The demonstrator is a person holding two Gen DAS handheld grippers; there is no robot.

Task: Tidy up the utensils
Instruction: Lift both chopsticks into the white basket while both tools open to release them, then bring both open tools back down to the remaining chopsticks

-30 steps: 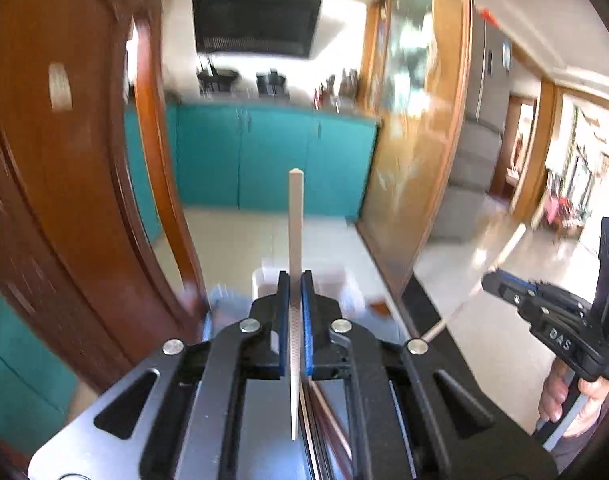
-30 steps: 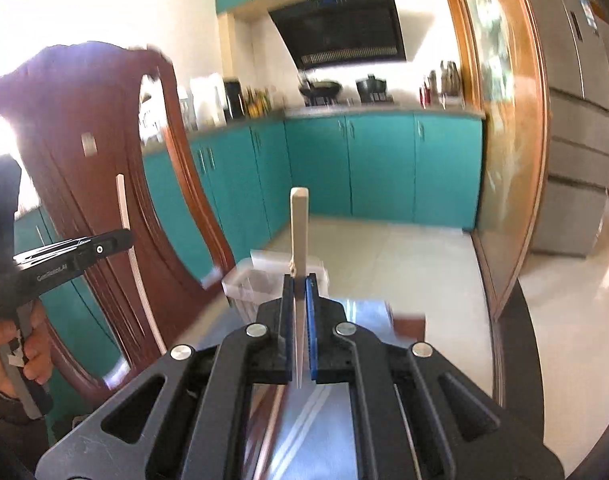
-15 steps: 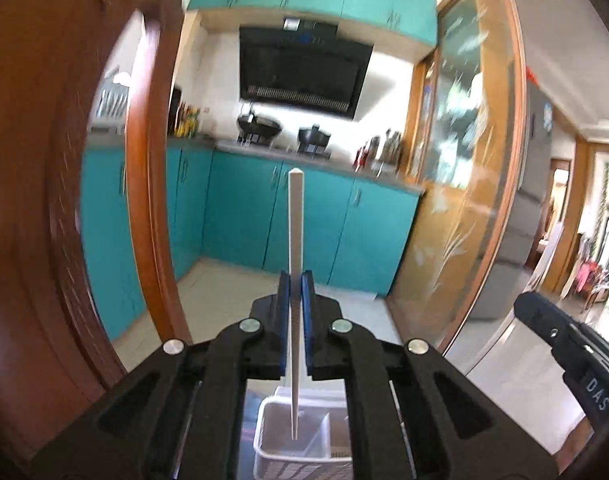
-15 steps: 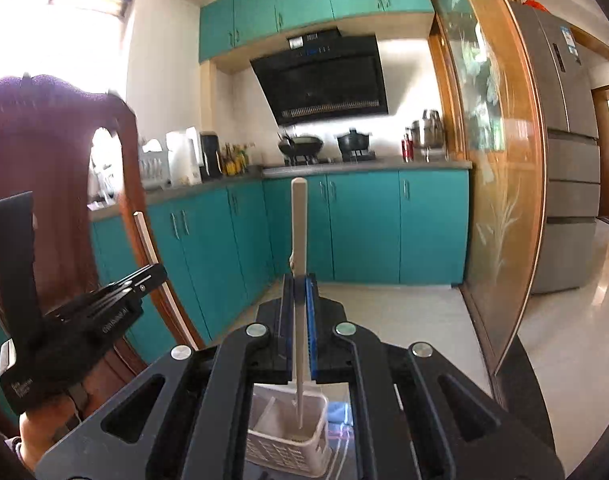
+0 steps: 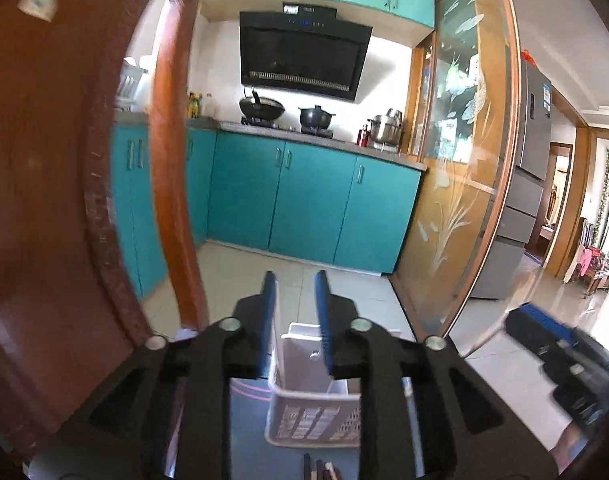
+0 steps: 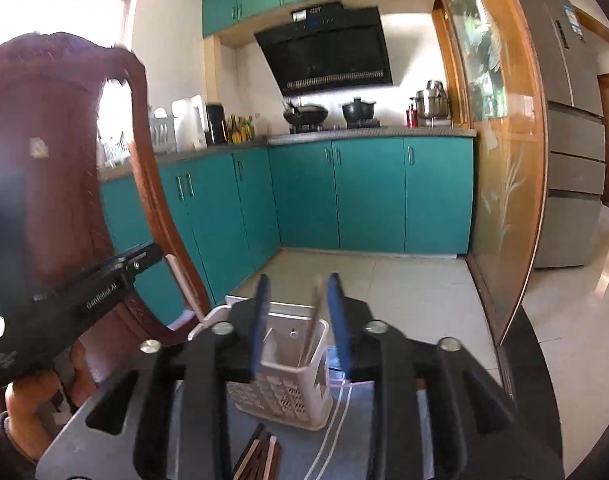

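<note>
Utensil basket (image 6: 288, 384): white perforated plastic, matt. Chair back (image 5: 44, 200): glossy reddish wood. Chopsticks (image 6: 260, 460): wood. Floor tiles (image 6: 404, 280): glossy.

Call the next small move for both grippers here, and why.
Probably lower either gripper toward the loose chopsticks on the table in front of the white basket and pick another. Both the left gripper and the right gripper have open, empty jaws, and pale sticks already stand in the basket.
</note>
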